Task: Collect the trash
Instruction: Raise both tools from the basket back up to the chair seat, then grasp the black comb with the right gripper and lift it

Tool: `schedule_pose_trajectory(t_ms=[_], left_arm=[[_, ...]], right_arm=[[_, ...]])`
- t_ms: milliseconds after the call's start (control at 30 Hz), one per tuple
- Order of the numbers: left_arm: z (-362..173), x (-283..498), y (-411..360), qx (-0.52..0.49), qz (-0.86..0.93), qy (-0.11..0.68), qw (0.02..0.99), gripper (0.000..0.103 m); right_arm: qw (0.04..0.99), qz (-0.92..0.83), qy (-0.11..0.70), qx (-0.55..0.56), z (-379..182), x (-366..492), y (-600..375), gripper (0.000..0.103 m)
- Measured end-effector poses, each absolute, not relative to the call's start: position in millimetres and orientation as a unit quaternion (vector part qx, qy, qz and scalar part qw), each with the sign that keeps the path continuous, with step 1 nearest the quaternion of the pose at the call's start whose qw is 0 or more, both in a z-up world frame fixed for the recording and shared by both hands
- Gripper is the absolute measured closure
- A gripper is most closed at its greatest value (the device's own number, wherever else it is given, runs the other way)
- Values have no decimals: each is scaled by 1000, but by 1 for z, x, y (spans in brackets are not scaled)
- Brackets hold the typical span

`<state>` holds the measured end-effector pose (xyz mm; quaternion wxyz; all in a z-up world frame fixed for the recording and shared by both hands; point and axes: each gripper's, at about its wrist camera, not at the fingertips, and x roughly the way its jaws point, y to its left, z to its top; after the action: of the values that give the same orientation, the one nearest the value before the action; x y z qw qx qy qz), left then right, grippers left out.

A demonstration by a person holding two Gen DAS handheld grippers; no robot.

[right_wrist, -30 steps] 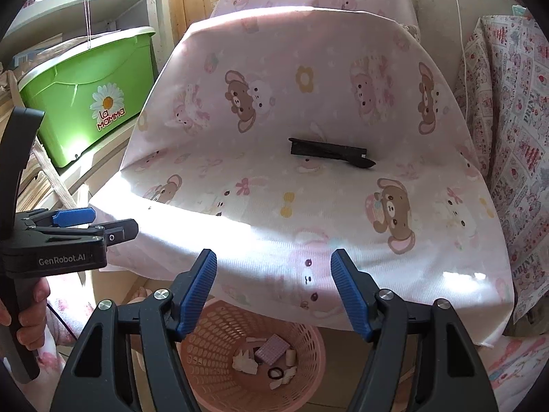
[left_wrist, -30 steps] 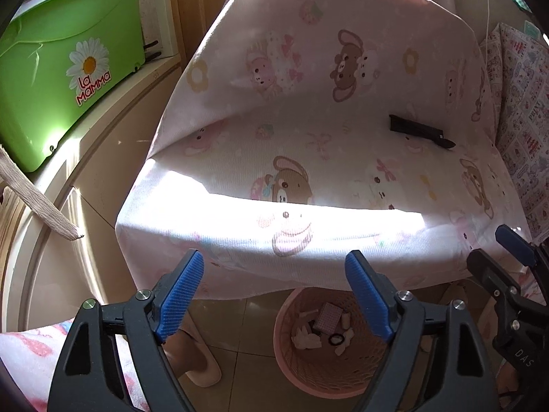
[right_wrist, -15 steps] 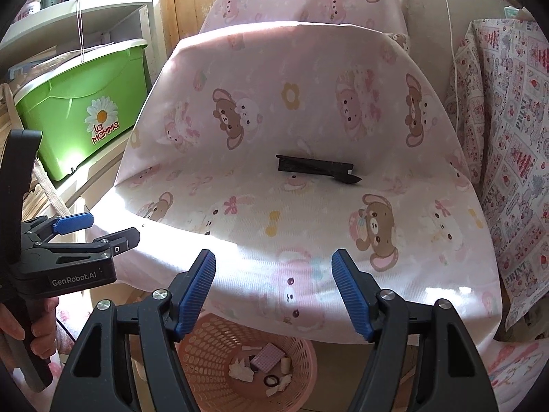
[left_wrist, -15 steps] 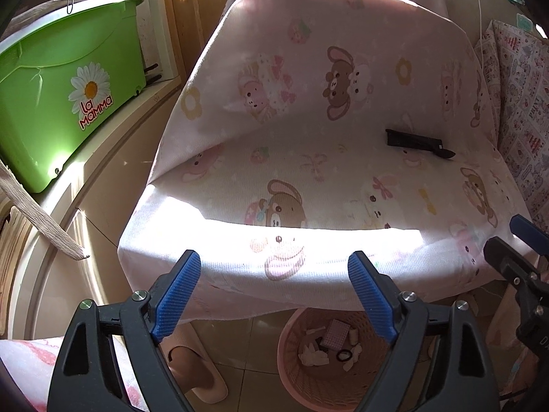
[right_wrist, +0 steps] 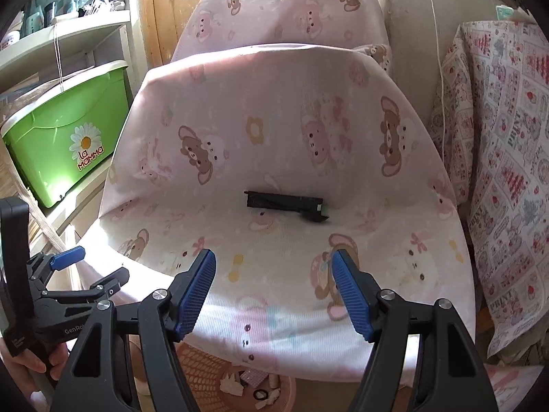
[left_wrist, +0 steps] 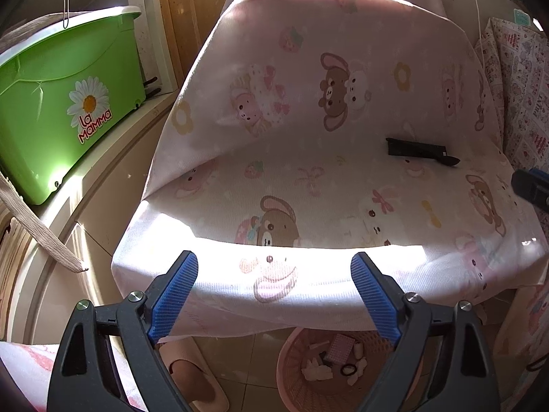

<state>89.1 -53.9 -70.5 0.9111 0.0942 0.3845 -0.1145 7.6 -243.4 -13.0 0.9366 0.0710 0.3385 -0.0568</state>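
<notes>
A flat black item (left_wrist: 418, 151) (right_wrist: 284, 202) lies on the seat of a chair draped in pink bear-print cloth (left_wrist: 308, 189) (right_wrist: 274, 144). Under the seat's front edge stands a pink basket (left_wrist: 284, 360) (right_wrist: 199, 370) holding scraps of trash (left_wrist: 338, 360). My left gripper (left_wrist: 274, 261) hovers before the seat edge, its jaws opening with nothing between them. My right gripper (right_wrist: 273, 255) is open and empty over the front of the seat, short of the black item. A hand holds the left gripper (right_wrist: 99, 267) at the right wrist view's lower left.
A green storage box (left_wrist: 51, 103) (right_wrist: 61, 137) sits on a ledge to the left, below shelves (right_wrist: 68, 34). A pink slipper (left_wrist: 195, 377) lies on the tiled floor beside the basket. Patterned cloth (right_wrist: 497, 171) hangs at the right.
Both views have lifted from the basket toward the seat. The right gripper rose and came nearer the black item. The left jaws spread a little wider.
</notes>
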Motion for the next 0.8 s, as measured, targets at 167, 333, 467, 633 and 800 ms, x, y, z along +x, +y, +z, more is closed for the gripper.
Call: schedule_pose_trajectory(t_ms=[167, 333, 467, 633, 800], left_arm=[[-73, 93, -59, 108, -102, 369, 918, 14], [-75, 96, -64, 101, -105, 370, 918, 14], [-76, 98, -70, 106, -106, 368, 918, 14], [-74, 95, -85, 148, -95, 334, 926, 14], [-76, 97, -98, 138, -126, 329, 926, 12]], right_arm=[[929, -13, 360, 90, -5, 34, -265, 31], [923, -12, 384, 11, -10, 64, -279, 31], [917, -5, 399, -7, -19, 85, -290, 31], [902, -1, 431, 36, -42, 122, -303, 31], [885, -2, 465, 27, -64, 150, -296, 31]])
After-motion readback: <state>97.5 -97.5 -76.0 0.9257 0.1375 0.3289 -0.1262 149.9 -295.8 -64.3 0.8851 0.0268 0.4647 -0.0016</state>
